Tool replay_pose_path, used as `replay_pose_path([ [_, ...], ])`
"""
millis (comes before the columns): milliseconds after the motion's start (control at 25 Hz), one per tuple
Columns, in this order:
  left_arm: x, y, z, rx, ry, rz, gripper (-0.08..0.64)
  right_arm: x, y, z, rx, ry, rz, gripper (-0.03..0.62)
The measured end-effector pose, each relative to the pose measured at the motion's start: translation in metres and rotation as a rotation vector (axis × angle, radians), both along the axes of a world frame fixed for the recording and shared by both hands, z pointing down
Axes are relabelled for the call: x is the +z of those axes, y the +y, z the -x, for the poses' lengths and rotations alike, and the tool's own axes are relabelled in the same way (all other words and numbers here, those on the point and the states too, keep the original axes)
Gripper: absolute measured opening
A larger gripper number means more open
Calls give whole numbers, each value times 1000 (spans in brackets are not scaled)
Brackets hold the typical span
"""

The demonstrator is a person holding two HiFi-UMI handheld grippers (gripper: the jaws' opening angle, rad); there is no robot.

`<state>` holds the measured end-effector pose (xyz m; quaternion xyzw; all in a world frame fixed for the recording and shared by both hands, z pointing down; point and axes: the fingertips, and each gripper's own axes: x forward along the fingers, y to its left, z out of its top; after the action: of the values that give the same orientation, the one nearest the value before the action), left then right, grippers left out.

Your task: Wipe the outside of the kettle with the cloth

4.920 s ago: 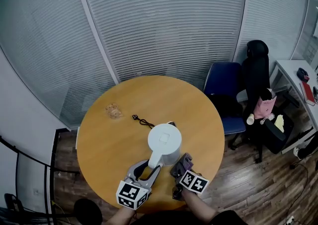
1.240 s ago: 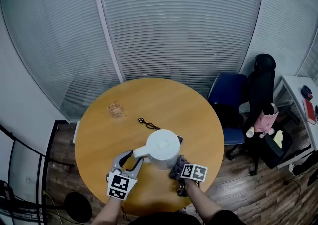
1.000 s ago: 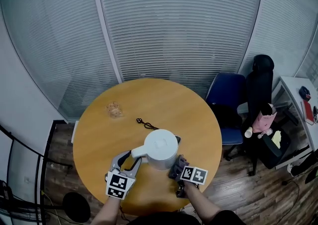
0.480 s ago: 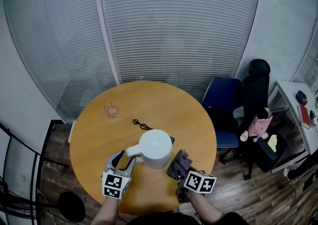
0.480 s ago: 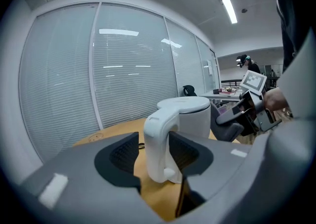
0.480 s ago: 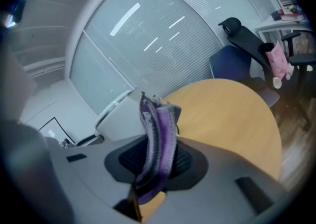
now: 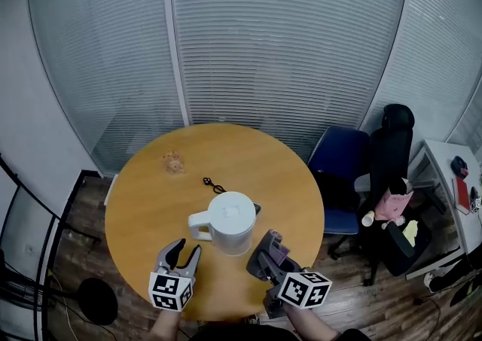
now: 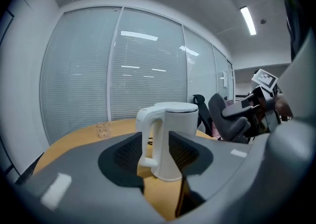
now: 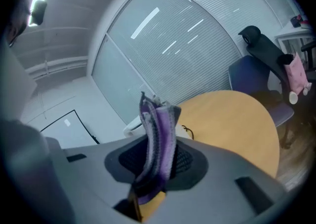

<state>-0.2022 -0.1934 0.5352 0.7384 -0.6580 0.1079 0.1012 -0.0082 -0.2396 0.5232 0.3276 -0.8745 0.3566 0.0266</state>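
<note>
A white kettle (image 7: 228, 222) stands upright on the round wooden table (image 7: 143, 204), its handle (image 7: 196, 226) pointing left. My left gripper (image 7: 183, 251) hangs just short of the handle, open and empty. In the left gripper view the kettle (image 8: 175, 136) is straight ahead beyond the left gripper (image 8: 155, 155), apart from both pads. To the kettle's near right, my right gripper (image 7: 263, 257) is raised and shut on a folded purple-and-grey cloth (image 7: 276, 249). The cloth (image 9: 158, 141) stands up between the jaws of the right gripper (image 9: 157, 164) and hides most of the kettle in that view.
A black power cord (image 7: 215, 184) lies behind the kettle. A small clear object (image 7: 174, 161) sits at the table's far left. A blue chair (image 7: 339, 159) and a black office chair (image 7: 393, 144) stand to the right. Blinds cover the glass wall behind.
The kettle was turned so its handle swung from the near side to the left. The left gripper came off the handle and drew back. The right gripper rose with the cloth.
</note>
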Motion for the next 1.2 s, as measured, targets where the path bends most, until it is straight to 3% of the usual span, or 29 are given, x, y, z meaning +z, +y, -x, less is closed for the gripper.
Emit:
replay_pose_path([
  [200, 2, 17, -31, 3, 68, -17, 134, -2, 22, -7, -88, 12, -21, 95],
  [600, 19, 51, -78, -2, 105, 9, 17, 16, 43, -39, -147, 101, -50, 94],
  [1200, 38, 67, -111, 10, 124, 56, 11, 28, 58, -51, -166, 112, -31, 94],
])
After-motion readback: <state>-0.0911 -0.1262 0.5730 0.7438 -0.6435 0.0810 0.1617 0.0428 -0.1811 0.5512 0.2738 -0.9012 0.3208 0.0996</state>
